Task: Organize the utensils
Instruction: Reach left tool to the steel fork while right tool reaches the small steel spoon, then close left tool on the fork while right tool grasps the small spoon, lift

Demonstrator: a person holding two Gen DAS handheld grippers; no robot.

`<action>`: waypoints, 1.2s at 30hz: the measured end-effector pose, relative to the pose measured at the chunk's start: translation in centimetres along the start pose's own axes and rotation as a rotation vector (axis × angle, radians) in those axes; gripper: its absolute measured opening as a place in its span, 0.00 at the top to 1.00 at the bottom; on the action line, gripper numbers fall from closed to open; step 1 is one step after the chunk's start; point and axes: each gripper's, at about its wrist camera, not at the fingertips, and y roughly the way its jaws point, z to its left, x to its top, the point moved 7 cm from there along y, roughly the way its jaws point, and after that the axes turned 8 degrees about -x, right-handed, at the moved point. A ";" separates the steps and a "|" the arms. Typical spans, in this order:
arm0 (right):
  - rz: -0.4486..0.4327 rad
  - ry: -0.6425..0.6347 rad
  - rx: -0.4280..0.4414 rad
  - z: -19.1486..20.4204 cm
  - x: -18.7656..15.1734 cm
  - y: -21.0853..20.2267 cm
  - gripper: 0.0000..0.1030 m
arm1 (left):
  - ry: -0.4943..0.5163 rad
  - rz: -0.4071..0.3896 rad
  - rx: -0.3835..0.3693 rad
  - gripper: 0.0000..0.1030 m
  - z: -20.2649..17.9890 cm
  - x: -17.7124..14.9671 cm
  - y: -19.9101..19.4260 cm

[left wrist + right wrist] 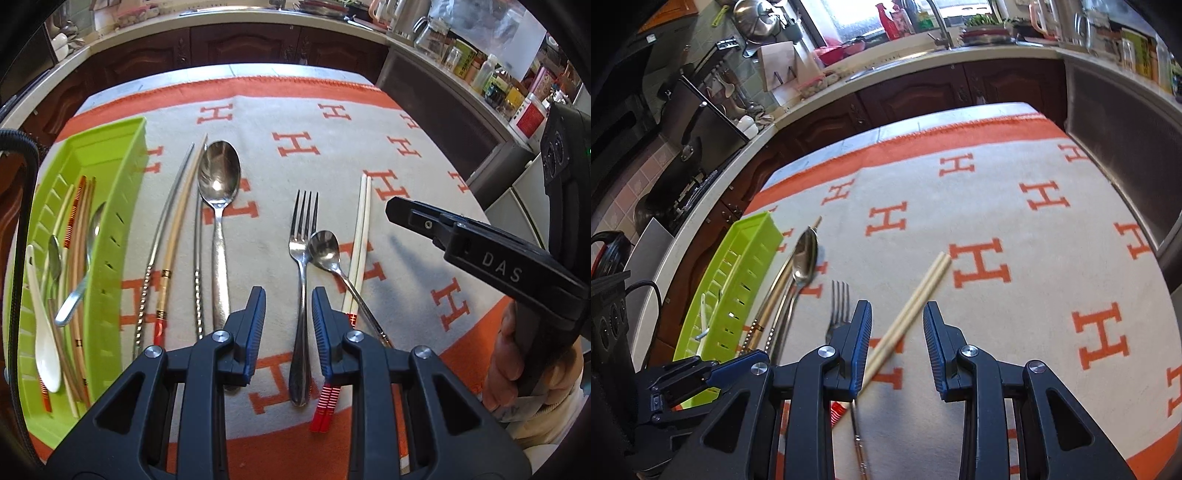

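Note:
On the orange-and-cream cloth (332,110) lie a large spoon (218,173), a fork (303,229), a small spoon (324,249), cream chopsticks (360,229) with red striped ends, and long metal and bamboo chopsticks (173,206). My left gripper (289,295) hovers open above the fork's handle, holding nothing. The green tray (110,155) on the left holds a white ceramic spoon (44,332), metal spoons and several chopsticks. My right gripper (897,308) hangs open over the cream chopsticks (923,291), which run between its fingers on the cloth. The fork (839,302) and the tray (753,229) lie to its left.
A person's hand (506,354) holds the right gripper (402,212) at the right of the left wrist view. Dark wood cabinets (240,44) and a counter with jars and bottles (480,70) ring the table. A black cable (22,221) hangs left of the tray.

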 end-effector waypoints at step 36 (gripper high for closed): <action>0.106 -0.246 0.068 3.9 -6.7 1.1 0.72 | 0.028 -0.028 0.037 0.98 0.0 0.5 2.2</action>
